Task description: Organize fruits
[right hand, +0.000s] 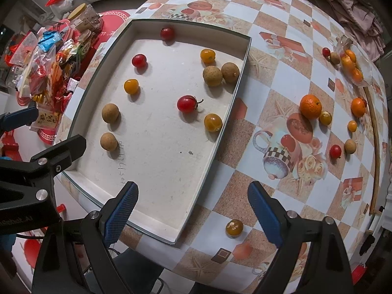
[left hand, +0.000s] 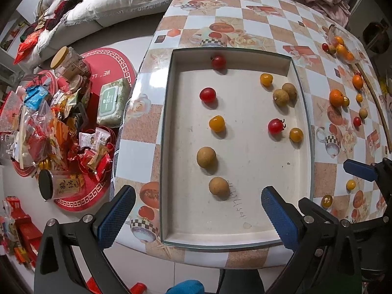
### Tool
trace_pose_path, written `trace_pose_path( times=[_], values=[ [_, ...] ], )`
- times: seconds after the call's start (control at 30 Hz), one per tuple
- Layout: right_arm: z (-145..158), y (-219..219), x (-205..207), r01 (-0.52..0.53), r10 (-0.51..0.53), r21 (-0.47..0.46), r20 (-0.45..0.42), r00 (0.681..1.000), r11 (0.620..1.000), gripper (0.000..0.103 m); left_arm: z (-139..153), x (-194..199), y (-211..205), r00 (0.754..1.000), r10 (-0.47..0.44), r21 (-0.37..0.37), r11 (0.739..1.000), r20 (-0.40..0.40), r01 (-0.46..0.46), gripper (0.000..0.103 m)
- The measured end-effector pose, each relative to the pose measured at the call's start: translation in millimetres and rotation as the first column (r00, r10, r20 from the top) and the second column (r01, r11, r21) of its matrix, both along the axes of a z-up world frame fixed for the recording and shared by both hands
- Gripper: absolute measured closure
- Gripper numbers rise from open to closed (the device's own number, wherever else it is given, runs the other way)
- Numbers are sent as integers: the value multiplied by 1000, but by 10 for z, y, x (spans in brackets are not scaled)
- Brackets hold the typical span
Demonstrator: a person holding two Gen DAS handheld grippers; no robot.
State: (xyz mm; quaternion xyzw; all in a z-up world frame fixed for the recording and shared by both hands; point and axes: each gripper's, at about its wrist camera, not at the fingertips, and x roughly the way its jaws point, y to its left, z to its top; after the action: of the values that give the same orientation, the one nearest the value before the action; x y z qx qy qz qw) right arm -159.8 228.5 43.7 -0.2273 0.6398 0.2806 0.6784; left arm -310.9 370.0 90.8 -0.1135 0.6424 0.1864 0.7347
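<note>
A checkered desk (right hand: 281,78) carried a shallow white tray (left hand: 300,127) holding scattered cherry tomatoes (left hand: 207,94) and longans (left hand: 206,157), more fruit lay loose beside it, and both left gripper (left hand: 196,218) and right gripper (right hand: 192,210) hovered with jaws wide open, empty.

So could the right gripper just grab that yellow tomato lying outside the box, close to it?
Probably yes. The right gripper is open, and the yellow tomato lies alone on the table, right beside the gap between the fingers, with nothing blocking it.
</note>
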Motion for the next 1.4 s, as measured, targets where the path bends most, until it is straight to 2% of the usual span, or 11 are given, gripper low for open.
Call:
trace_pose_path(
  times=[1.2, 1.4],
  values=[
    [-12, 57, 4, -23, 23, 1, -4, 1000, 1000, 10, -66, 87, 95, 1000, 11, 0, 1000, -5, -11, 0],
    [-9, 51, -3, -28, 28, 3, -5, 1000, 1000, 10, -15, 102, 54, 1000, -1, 7, 1000, 22, 1, 0]
  ],
)
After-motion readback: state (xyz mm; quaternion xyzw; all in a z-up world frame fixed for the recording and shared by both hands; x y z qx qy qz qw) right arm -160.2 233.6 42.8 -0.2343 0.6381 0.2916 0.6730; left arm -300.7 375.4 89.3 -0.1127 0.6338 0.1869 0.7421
